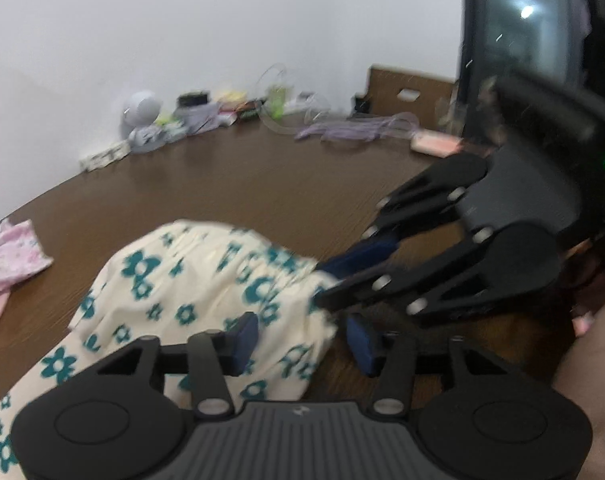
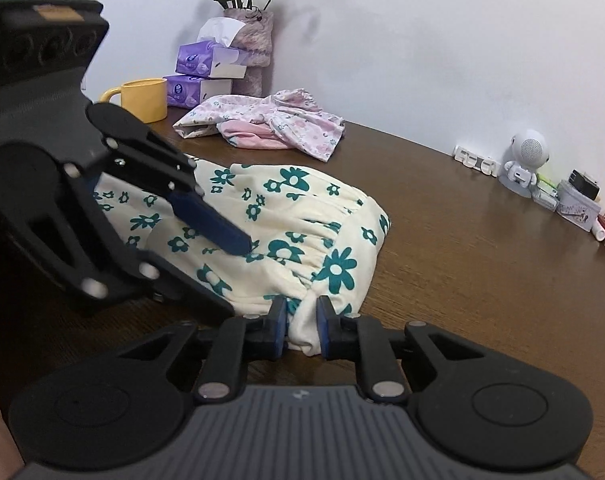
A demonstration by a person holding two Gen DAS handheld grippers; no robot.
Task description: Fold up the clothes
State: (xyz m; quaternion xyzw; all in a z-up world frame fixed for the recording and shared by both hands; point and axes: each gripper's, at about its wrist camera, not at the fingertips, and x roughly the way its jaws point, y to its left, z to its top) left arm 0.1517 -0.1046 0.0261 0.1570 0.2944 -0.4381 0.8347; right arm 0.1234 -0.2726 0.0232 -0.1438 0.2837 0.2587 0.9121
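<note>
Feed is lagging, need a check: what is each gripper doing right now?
Left gripper: open, cream floral garment between its jaws, not pinched.
Right gripper: shut on the garment's bunched edge.

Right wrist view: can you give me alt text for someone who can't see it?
The right gripper pinches a bunched edge of a cream garment with teal flowers on a brown wooden table. The left gripper reaches over the cloth from the left; a pink floral garment lies behind.

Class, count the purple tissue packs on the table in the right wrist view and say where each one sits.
2. The upper tissue pack lies stacked on the lower tissue pack, beside the yellow mug. Others may be hidden behind.
</note>
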